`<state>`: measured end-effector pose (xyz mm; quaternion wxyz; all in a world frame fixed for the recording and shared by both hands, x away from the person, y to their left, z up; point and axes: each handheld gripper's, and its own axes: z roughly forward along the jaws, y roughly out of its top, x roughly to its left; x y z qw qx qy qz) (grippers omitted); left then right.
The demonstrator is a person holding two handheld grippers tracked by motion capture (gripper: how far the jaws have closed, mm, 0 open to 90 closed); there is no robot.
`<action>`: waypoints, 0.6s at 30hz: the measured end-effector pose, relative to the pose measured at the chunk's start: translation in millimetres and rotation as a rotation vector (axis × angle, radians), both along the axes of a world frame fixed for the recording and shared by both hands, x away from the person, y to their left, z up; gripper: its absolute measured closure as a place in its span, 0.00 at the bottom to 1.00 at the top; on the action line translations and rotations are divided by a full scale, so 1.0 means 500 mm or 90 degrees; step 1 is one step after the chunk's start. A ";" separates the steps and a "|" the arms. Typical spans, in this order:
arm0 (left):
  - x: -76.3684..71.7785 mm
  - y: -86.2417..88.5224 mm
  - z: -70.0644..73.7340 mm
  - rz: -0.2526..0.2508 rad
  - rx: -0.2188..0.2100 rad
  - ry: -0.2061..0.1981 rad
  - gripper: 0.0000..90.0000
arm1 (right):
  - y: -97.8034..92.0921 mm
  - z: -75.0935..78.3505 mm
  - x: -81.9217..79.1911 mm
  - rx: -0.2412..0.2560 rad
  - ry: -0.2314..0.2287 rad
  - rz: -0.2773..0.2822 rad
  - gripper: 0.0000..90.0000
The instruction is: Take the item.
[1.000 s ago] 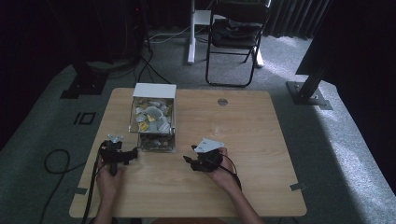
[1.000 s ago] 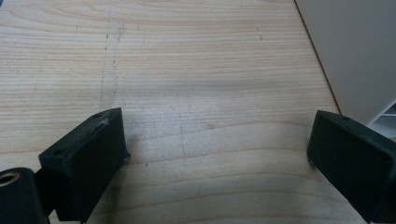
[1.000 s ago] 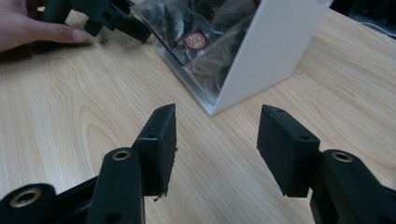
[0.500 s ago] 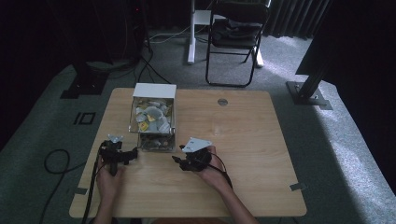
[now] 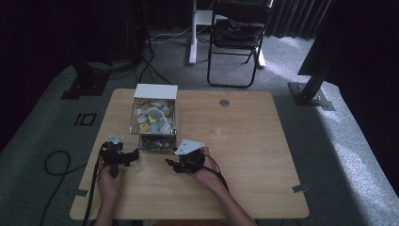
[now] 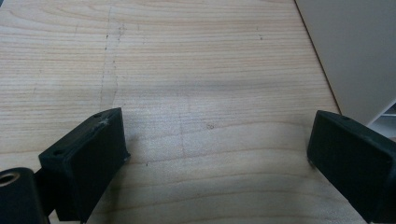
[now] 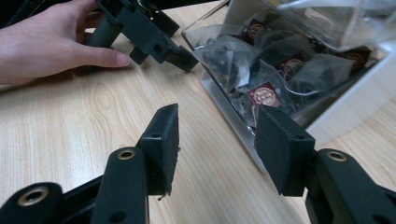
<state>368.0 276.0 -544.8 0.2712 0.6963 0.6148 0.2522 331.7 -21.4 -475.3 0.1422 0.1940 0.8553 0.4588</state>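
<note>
Table (image 5: 244, 141) of pale wood takes up the middle of the high view, and we see a folding chair (image 5: 237, 42) on the floor at upper centre. Box (image 5: 154, 123) with clear walls sits left of the table's centre, full of tea bags (image 7: 261, 81). Left gripper (image 5: 123, 156) lies at lower left of the box, jaws wide apart over bare wood, nothing between them. Right gripper (image 5: 175, 165) sits just below the box, jaws apart and empty, tips near the box's clear front wall. Left hand (image 7: 46, 42) rests on the wood at upper left of the right gripper view.
</note>
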 end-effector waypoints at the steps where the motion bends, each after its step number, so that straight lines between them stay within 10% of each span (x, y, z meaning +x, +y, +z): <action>1: 0.000 0.000 0.000 0.000 0.000 0.000 0.06 | 0.003 0.000 0.000 0.001 -0.001 0.001 0.55; 18: 0.000 0.000 0.000 0.001 0.000 -0.001 0.06 | 0.068 -0.009 0.030 -0.012 -0.008 0.025 0.57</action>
